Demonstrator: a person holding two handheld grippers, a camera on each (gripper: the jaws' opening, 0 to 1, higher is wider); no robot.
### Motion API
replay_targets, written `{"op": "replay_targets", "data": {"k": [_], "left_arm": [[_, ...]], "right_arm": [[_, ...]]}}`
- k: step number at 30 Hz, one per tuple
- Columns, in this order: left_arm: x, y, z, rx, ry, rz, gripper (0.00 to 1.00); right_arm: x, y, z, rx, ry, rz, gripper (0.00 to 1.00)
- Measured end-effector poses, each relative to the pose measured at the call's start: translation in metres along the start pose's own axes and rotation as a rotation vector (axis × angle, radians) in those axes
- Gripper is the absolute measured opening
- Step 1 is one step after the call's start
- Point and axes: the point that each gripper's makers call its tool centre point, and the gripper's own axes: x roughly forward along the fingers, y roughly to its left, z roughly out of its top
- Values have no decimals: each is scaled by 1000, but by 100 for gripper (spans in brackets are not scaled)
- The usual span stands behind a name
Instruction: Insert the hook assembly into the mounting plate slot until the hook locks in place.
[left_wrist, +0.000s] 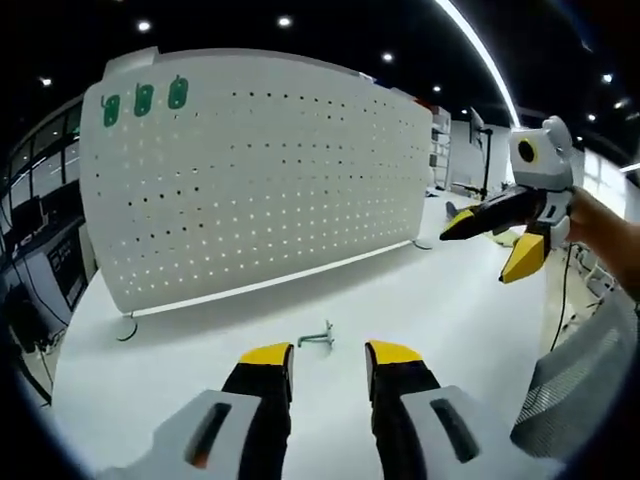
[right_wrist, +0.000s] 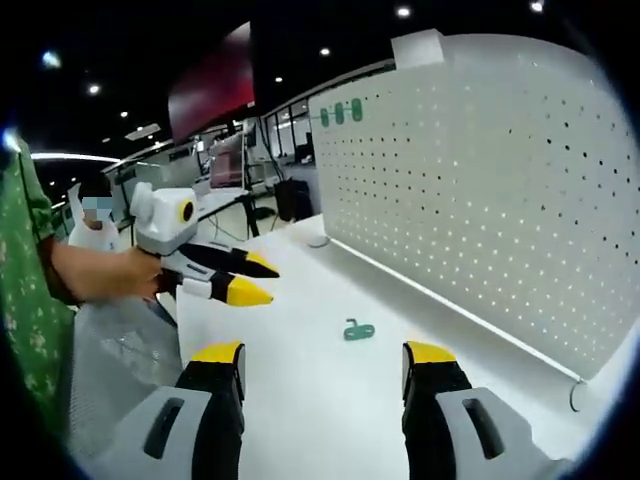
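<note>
Left claw (left_wrist: 329, 362) parted | small metal hook (left_wrist: 318, 339) lying on table (left_wrist: 450, 310)

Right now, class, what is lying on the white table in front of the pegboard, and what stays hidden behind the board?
A small metal hook lies loose on the table, ahead of the open left claw. Three green hooks hang at the pegboard's top corner. The board covers whatever is behind it.

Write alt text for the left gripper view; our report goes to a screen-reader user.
A small metal hook lies on a white table just beyond the open left tool, untouched. Behind it stands a white pegboard with three green tags at its top left corner. The right tool, open and held by a person's hand, hangs above the table at the right.
</note>
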Motion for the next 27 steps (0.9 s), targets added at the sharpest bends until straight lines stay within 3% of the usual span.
{"op": "replay_targets", "data": {"k": [27], "left_arm": [[3, -1, -4, -17, 12, -13, 28]], "right_arm": [[44, -23, -13, 26, 58, 35, 61]]}}
